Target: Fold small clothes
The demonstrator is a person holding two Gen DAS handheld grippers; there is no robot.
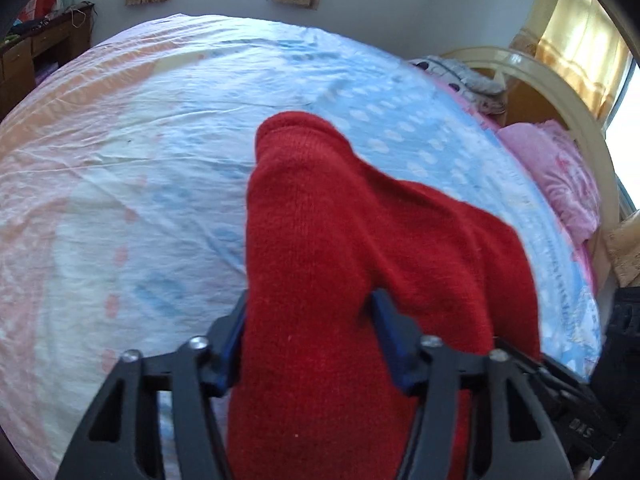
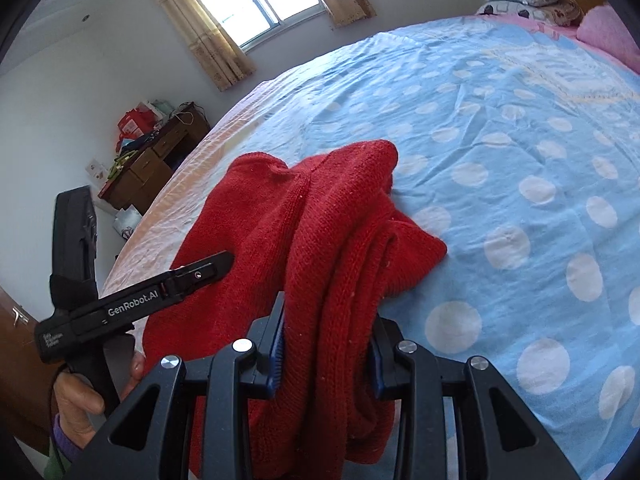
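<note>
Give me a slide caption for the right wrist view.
Right claw clamps bunched red knit garment over the polka-dot bedsheet; left claw alongside.

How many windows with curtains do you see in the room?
2. One window is in the wall beyond the foot of the bed; another window is beside the headboard. Others may be out of view.

My right hand-held gripper (image 2: 326, 344) is clamped on the bunched red sweater (image 2: 304, 248) over the polka-dot bed (image 2: 520, 160); my left hand-held gripper (image 2: 192, 276) lies against it.
</note>
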